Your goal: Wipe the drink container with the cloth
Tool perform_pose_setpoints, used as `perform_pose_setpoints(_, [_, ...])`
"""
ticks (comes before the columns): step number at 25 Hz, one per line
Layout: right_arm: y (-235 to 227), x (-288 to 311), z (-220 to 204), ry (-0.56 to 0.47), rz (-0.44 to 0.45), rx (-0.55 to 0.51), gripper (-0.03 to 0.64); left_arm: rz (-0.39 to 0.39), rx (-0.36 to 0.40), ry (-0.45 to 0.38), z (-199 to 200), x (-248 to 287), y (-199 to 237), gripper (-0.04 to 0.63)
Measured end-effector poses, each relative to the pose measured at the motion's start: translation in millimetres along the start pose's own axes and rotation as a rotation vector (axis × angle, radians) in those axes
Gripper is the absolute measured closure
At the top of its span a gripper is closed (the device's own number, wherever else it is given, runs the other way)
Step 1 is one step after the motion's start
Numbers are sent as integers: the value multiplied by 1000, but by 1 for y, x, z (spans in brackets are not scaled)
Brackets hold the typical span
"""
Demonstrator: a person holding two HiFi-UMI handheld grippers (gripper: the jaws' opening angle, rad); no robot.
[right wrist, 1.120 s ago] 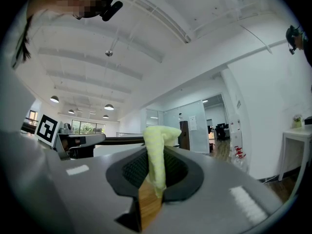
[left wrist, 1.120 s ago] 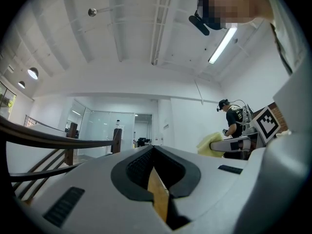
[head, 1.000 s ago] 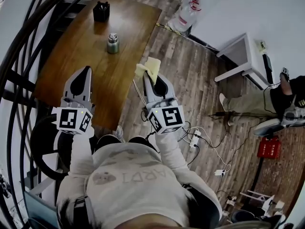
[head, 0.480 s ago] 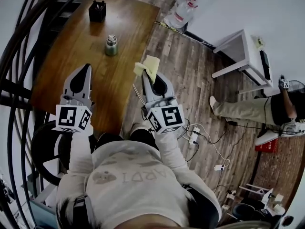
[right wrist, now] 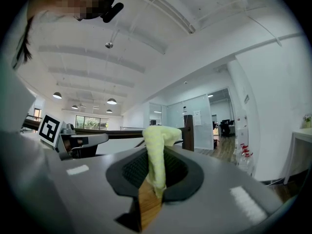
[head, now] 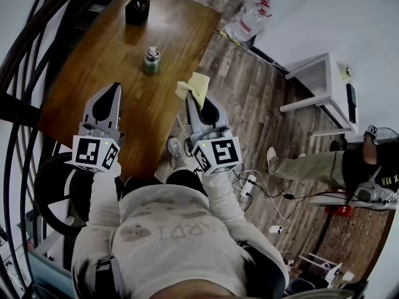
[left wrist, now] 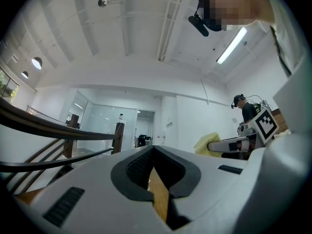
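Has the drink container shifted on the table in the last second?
No. The drink container stands in the same place on the table, just as far this side of the black holder; only the head camera has swung slightly.

A pale grey long-sleeved sweatshirt (head: 168, 235) with faint lettering is worn. The left gripper (head: 114, 87) and right gripper (head: 190, 99) are shaped as grey tapered shells, each backed by a white, black-marked cube (head: 95, 153).

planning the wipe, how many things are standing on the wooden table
2: the green drink container near the middle of the table, and a black holder at its far end. The left gripper covers some near tabletop, so something could be missed.
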State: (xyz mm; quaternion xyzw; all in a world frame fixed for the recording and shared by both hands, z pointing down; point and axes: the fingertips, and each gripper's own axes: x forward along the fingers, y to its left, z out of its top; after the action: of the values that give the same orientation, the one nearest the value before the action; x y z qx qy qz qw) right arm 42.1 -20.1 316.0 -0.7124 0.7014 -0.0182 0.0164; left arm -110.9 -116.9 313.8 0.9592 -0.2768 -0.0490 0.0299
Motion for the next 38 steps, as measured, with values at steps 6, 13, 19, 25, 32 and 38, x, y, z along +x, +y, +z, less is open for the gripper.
perform_pose_setpoints(6, [-20, 47, -21, 38, 92, 16, 555, 69, 6, 23, -17, 28, 16, 591])
perform_pose_setpoints(13, [-38, 88, -46, 95, 206, 24, 555, 133, -2, 68, -40, 56, 20, 589])
perform_pose_setpoints(19, [-53, 118, -82, 173, 279, 33, 555, 130, -51, 114, -67, 90, 26, 589])
perform_pose_setpoints(25, [-67, 146, -110, 225, 336, 76, 555, 144, 5, 202, -99, 126, 37, 591])
perform_pose_setpoints(32, [-84, 172, -140, 292, 398, 95, 555, 142, 28, 305, -132, 169, 48, 591])
perform_pose_setpoints(38, [-86, 187, -161, 328, 455, 93, 555, 144, 50, 365, -159, 197, 58, 591])
